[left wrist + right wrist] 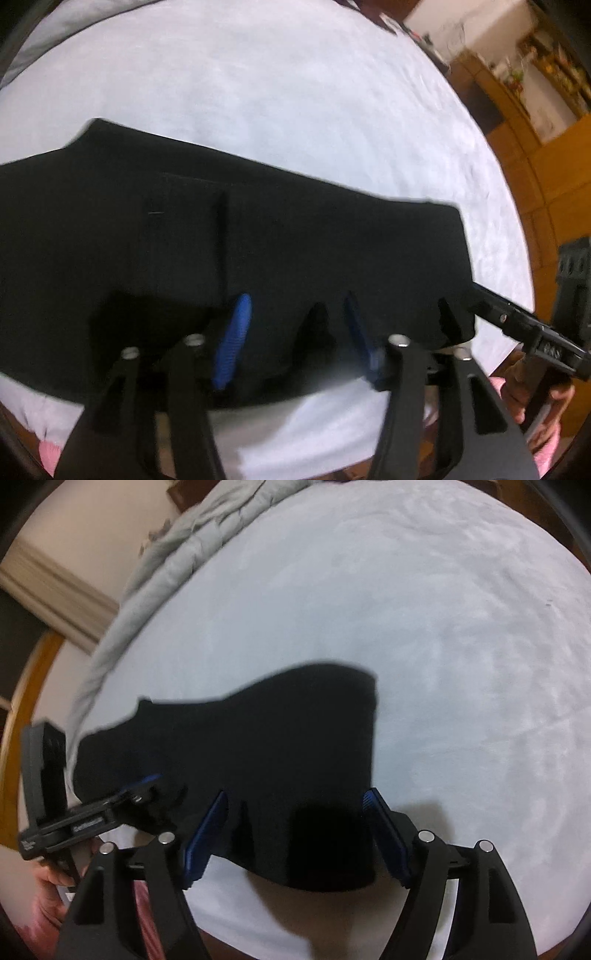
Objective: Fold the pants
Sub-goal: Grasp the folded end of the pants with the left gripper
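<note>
Black pants (258, 236) lie flat on the white bedsheet (295, 92); left gripper (295, 332) and right gripper (295, 834) both spread wide over the near edge.

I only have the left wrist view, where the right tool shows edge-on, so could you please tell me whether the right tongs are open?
Observer: Yes, the right tongs are open; their blue pads stand well apart, either side of the near edge of the black pants.
Operator: Thank you. Is any cloth pinched there yet?
Observer: Not that I can see; the pants lie between the pads and neither pad is pressed shut on them.
Operator: And what lies beyond the pants on that side?
Observer: A grey quilt is bunched along the far left edge of the white bed sheet, apart from the pants.
</note>
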`<state>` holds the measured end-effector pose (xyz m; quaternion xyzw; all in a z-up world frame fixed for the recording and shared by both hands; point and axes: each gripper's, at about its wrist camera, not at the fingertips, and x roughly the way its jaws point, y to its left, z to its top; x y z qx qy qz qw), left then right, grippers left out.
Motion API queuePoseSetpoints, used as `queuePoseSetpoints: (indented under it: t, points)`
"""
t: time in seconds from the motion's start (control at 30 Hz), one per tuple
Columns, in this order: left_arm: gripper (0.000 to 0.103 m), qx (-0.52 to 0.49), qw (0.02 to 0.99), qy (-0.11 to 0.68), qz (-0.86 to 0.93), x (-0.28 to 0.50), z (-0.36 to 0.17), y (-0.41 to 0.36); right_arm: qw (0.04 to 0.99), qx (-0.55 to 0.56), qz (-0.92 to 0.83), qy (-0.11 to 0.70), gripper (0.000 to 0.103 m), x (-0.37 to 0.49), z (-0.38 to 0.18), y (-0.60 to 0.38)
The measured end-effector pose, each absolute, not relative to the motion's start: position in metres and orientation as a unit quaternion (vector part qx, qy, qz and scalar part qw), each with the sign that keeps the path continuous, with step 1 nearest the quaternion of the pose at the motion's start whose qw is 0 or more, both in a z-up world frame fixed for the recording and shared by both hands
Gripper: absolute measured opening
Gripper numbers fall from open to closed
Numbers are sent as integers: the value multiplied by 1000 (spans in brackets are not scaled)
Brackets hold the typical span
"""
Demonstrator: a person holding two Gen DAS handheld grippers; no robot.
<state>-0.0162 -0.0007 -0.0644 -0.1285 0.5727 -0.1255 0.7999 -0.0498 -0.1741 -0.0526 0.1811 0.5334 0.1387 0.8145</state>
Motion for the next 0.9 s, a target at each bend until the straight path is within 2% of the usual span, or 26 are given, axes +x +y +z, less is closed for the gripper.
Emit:
queuePoseSetpoints:
  t: [0.1, 0.27, 0.4, 0.53, 0.7, 0.9]
  points:
    - [73, -143, 812, 557, -95, -28, -48, 39, 819, 185, 126, 528, 77, -51, -44, -183]
    - [74, -169, 816, 553, 7, -57, -38, 133, 818, 184, 164, 520, 77, -49, -36, -161]
    - [74, -204, 803, 554, 81, -80, -45, 197, 824, 143, 185, 517, 77, -44, -32, -123]
    - [74, -251, 778, 558, 140, -97, -65, 256, 808, 122, 164, 553, 75, -30, -50, -111]
    - [74, -303, 769, 545, 140, -95, -85, 292, 795, 128, 149, 574, 75, -23, -67, -119]
    - [74, -321, 778, 526, 119, -82, -85, 305, 809, 113, 144, 559, 76, -27, -51, -109]
